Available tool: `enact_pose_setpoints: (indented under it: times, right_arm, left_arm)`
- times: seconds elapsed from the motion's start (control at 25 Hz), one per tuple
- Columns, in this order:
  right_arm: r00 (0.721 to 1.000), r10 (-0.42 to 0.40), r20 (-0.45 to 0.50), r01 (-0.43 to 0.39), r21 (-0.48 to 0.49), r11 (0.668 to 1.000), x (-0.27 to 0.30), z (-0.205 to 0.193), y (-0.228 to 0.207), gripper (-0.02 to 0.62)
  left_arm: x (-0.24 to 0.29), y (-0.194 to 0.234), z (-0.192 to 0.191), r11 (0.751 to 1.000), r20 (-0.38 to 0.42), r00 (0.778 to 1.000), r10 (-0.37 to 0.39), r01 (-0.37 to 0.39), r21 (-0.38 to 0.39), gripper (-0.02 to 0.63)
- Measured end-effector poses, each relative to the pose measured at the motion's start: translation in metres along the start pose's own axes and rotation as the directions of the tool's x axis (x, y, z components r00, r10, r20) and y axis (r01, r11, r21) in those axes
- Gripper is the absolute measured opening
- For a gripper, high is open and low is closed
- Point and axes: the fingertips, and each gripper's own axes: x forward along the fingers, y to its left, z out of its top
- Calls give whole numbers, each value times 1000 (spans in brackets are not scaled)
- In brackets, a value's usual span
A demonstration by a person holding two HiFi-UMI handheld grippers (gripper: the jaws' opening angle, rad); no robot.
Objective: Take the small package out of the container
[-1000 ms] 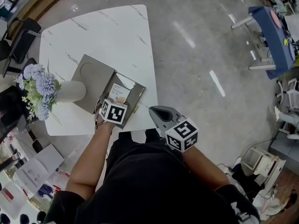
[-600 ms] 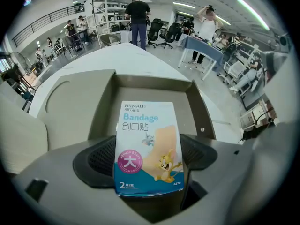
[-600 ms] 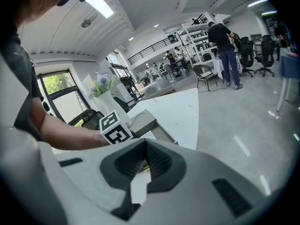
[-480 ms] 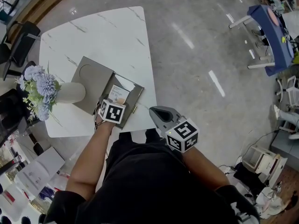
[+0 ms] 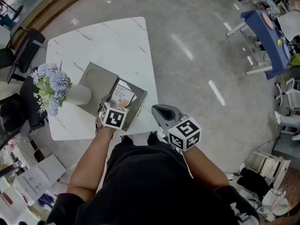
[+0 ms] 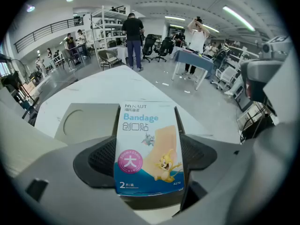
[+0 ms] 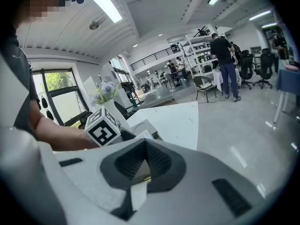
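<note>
White-and-blue bandage package [image 6: 149,139] clamped flat between the jaws of the left gripper [image 6: 149,159], over the open grey container [image 5: 136,100] | right gripper [image 7: 140,165] jaws pressed together, nothing in them, held off the near edge of the white marble bench [image 5: 108,41] | container's lid [image 5: 96,78] lies open beside a vase of blue flowers [image 5: 77,93].

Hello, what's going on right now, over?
Left gripper shut on bandage package, over open grey box. Right gripper shut, empty, beside the table. Nothing blocking.
</note>
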Motion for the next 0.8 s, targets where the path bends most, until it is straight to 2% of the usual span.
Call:
enact_pose_setpoints:
  times: [0.2,0.44,0.56,0.8]
  right_arm:
    - [999,7,45,-5,-40,999,-2,20,17,0]
    - [992,48,116,-38,-85,996,-5,46,40,0]
    - [986,62,154,-46,-106,993,-8,58,51,0]
    - [975,83,206,-53,-147,988,-15,77,64,0]
  left_arm:
    - [-41,1,16,1000,106,994,-5,8,-21,423]
    - [-93,5,28,998,243,970,-7,21,-54,423]
    - [-119,4,34,997,334,942,-26,47,-56,423]
    - [-158,0,42,994,491,868,-73,102,-32,423]
